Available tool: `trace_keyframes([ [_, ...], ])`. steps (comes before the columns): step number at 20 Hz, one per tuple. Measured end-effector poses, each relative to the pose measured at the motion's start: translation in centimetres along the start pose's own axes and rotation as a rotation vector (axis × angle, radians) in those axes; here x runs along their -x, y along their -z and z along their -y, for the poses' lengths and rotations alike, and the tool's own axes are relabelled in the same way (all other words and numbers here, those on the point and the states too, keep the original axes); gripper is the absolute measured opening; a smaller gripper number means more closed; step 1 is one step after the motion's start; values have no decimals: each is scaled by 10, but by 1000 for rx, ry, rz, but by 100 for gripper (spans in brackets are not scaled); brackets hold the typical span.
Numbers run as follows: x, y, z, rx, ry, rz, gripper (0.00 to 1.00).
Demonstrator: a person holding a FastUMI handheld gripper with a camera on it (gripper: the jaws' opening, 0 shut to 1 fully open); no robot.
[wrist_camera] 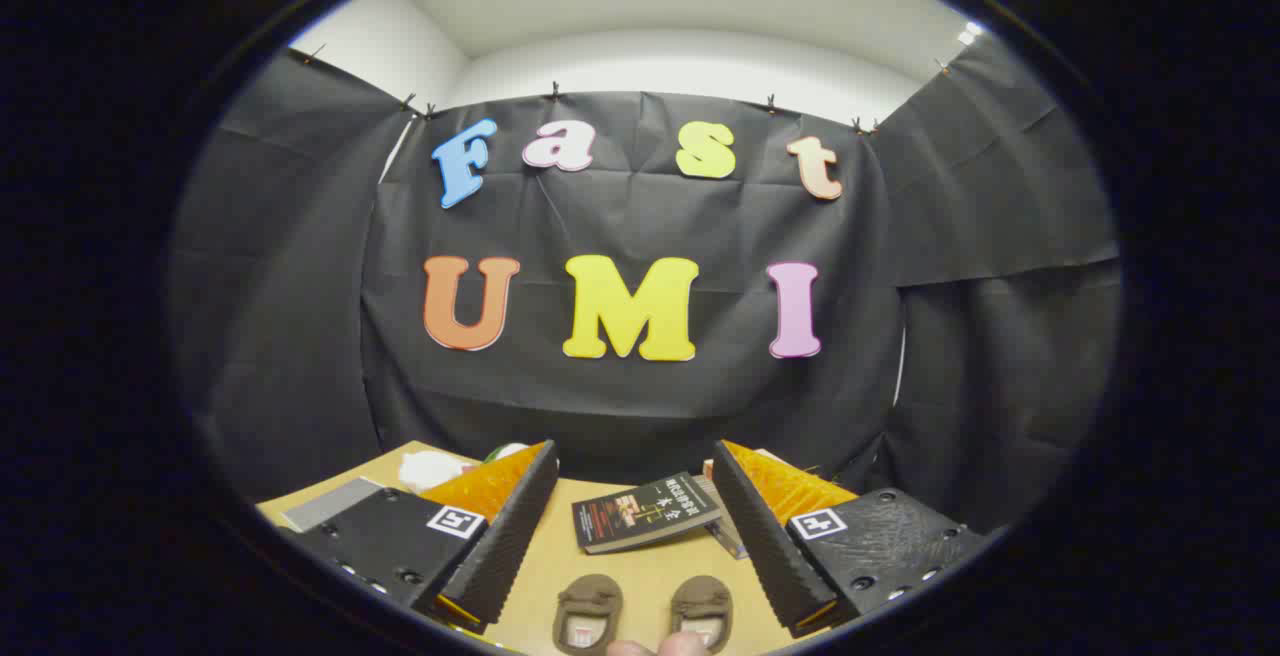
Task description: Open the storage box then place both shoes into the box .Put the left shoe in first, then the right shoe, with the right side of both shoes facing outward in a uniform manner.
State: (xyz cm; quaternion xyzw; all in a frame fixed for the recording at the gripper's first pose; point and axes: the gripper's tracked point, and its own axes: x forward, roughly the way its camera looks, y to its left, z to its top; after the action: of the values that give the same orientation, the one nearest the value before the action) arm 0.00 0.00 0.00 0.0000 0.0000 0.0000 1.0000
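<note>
Two shoes (645, 614) sit side by side on the desk (640, 566), and we see them low in the gap between our fingers (634, 526), toes pointing toward the booth wall. They are brown slip-ons with pale insoles, close together but with a strip of desk between them. We hold the gripper raised above the desk and aimed nearly level at the wall, so the shoes lie below and just ahead of us. The fingers stand wide apart and hold nothing; their black ribbed pads face each other across the open gap, with orange sides turned outward. At the near edge, just behind the shoes, two fingertips of a hand (660, 648) peek in. Beyond the shoes, a dark book (645, 512) lies flat and slightly askew, touching a second book (725, 526) that runs behind the right finger. Past the left finger we make out a grey flat thing (330, 503) and a white object (432, 469) near the desk's far corner.
</note>
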Motion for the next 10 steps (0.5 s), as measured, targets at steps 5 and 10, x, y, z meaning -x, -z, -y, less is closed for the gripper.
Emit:
trace_keyframes([
  [5,-4,1,-6,-7,-26,-12,95],
  [10,-11,-6,-27,-20,-72,-8,95],
])
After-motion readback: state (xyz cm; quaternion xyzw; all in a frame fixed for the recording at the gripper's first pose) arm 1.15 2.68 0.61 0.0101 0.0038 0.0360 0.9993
